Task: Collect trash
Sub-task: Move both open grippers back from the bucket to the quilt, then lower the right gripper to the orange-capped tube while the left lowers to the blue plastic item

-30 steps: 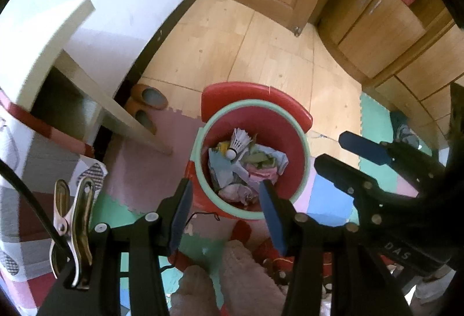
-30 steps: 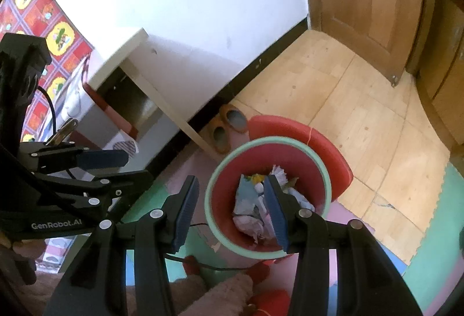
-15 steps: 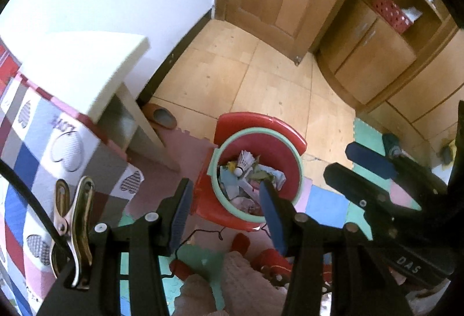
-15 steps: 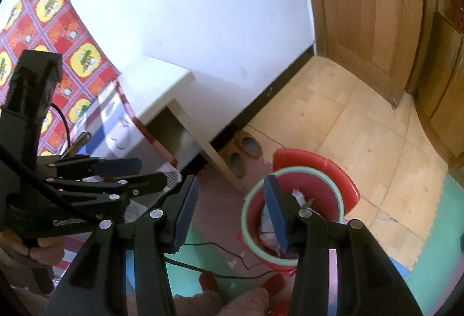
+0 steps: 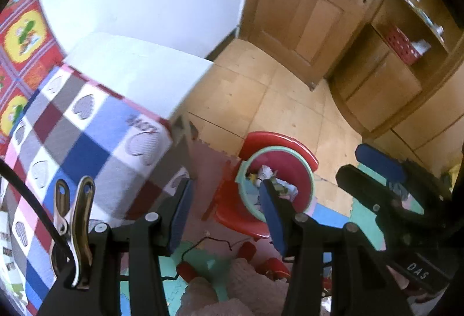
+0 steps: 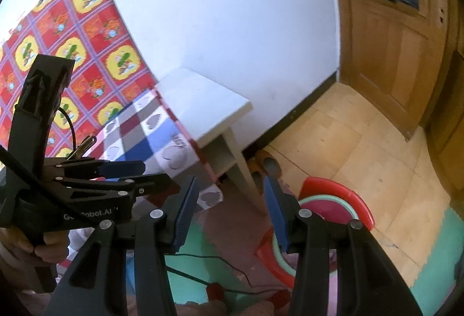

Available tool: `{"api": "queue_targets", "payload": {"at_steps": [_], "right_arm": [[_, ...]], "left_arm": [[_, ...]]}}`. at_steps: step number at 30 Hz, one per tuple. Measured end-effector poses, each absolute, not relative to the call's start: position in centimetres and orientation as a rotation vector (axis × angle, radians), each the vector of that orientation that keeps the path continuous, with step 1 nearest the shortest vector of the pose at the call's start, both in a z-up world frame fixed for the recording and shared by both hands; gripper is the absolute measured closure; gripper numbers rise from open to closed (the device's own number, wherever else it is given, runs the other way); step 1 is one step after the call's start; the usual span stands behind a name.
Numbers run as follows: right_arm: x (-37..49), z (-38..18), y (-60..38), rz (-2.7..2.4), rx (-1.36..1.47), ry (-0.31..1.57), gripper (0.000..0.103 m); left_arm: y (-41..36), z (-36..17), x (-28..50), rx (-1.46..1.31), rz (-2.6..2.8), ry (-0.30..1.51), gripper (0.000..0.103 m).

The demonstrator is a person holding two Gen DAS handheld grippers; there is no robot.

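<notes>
A: Where's the trash?

B: Down in the red bin (image 5: 301, 171) with the pale green rim, on the floor below the left tongs (image 5: 226, 217), just behind the right-hand pad. Lower right of the right tongs (image 6: 229, 217) in the other view.

A: Tongs holding anything?

B: Nothing. Both pairs about half open, bare blue pads, empty gaps.

A: How would that trash (image 5: 272, 182) handle?

B: Light and soft, probably: crumpled paper and wrappers, easy to crush, likely to slip loose. Best pinched at a bunched fold, not a flat edge. White feathery piece looks fragile; hard to tell what exactly.

A: Which way does it point?

B: No clear long axis, just a loose heap. Bin upright, mouth facing up, so reached from above.
</notes>
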State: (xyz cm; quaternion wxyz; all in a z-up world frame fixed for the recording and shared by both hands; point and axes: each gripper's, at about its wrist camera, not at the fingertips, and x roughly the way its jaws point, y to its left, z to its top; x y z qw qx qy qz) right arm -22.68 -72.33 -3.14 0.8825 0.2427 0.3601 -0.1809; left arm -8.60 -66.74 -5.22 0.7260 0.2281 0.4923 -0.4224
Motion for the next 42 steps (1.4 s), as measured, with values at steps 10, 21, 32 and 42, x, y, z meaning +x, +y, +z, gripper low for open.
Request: {"api": "queue_targets", "payload": {"at_steps": [10, 21, 32, 42], "right_arm": [[-17.3, -0.9, -67.6, -0.288, 0.426, 0.747, 0.055], [-10.7, 0.1, -61.0, -0.139, 0.347, 0.758, 0.055], [-4.1, 0.2, -55.1, -0.023, 0.291, 0.794, 0.055], [2.0, -0.6, -50.0, 0.105, 0.248, 0.825, 0.055]], "left_arm": [[-59.4, -2.6, -3.9, 0.427, -0.812, 1.053, 0.053], [-50.5, -1.2, 1.5, 0.325, -0.644, 1.033, 0.053], [-41.5, -1.1, 6.4, 0.225, -0.514, 1.048, 0.053], [-34.0, -0.9, 11.0, 0.161, -0.373, 1.045, 0.053]]}}
